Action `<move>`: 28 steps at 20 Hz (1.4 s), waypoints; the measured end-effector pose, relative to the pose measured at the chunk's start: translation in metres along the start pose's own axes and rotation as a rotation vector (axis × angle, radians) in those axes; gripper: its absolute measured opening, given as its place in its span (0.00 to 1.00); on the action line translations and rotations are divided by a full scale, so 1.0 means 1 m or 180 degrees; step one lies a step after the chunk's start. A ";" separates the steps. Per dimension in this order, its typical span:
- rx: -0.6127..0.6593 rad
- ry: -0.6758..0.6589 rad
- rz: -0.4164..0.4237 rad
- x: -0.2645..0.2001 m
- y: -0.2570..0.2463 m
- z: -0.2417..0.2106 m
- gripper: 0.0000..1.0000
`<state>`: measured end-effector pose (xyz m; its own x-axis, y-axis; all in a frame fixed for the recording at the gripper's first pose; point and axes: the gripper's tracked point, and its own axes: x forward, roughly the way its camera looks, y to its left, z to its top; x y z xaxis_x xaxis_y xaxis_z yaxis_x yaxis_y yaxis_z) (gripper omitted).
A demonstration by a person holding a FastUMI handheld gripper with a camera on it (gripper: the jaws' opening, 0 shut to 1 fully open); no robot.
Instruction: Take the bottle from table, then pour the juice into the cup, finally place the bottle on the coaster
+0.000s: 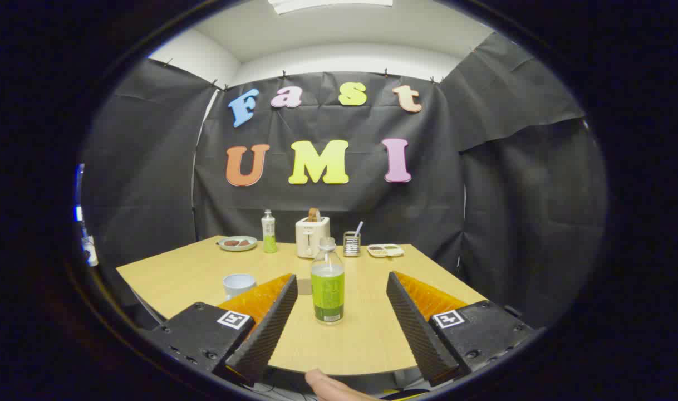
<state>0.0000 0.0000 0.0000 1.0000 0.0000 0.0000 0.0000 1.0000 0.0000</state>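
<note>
The claw (342, 289) hangs low over the near edge of the surface (367, 340), its two fingers (269, 326) spread wide and touching nothing. Between them, a little ahead of the tips, stands the bottle (327, 281): upright, clear, capped, with a green label and green juice up to about its shoulder. It sits nearer the near edge than the far one, closer to the left finger than the right, with open wood on both sides of it.

Just behind the bottle, partly hidden by it and by the left finger, a round grey coaster (304, 286) lies flat on the wood. Left of that, beyond the left finger, stands a pale cup (239, 284), upright, apart from the bottle.

Along the far edge runs a row of other things. At the far left corner is a plate (237, 243) with dark food on it. Beside it stands a second bottle (269, 231), slimmer, also green at the bottom. Then a white toaster (312, 236) with a slice sticking up from its slot, a small metal holder (351, 243) with a utensil leaning out of it, and a shallow tray (385, 250) with compartments.

Below the near edge, between the finger bases, a bit of a person's hand (330, 389) shows.
</note>
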 end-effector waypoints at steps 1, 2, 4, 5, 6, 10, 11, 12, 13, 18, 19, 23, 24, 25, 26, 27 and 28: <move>-0.0017 -0.0005 -0.0030 0.001 -0.003 -0.001 1.00; -0.0035 -0.0012 -0.0059 0.002 -0.006 0.000 1.00; -0.0021 -0.0019 -0.0094 0.002 -0.010 -0.001 1.00; 0.0000 -0.0008 -0.0080 0.003 -0.009 -0.002 1.00; 0.0018 0.0004 -0.0064 0.004 -0.010 -0.003 1.00; 0.0003 0.0021 -0.0127 0.008 -0.021 -0.005 1.00; 0.0006 0.0029 -0.0136 0.009 -0.022 -0.006 1.00; 0.0018 0.0038 -0.0132 0.010 -0.023 -0.006 1.00; 0.0028 0.0048 -0.0132 0.010 -0.023 -0.008 1.00; 0.0031 0.0063 -0.0161 0.014 -0.025 -0.012 1.00; 0.0039 0.0061 -0.0161 0.015 -0.026 -0.012 1.00; 0.0092 0.0047 -0.0129 0.026 -0.022 -0.019 1.00; 0.0115 0.0056 -0.0129 0.029 -0.020 -0.021 1.00; 0.0132 0.0051 -0.0088 0.033 -0.017 -0.024 1.00; 0.0155 0.0051 -0.0074 0.038 -0.013 -0.026 1.00; 0.0174 0.0062 -0.0065 0.044 -0.012 -0.030 1.00; 0.0166 0.0083 -0.0039 0.052 -0.006 -0.033 1.00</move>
<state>0.0520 -0.0061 -0.0331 0.9996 -0.0115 -0.0264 0.0129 0.9986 0.0521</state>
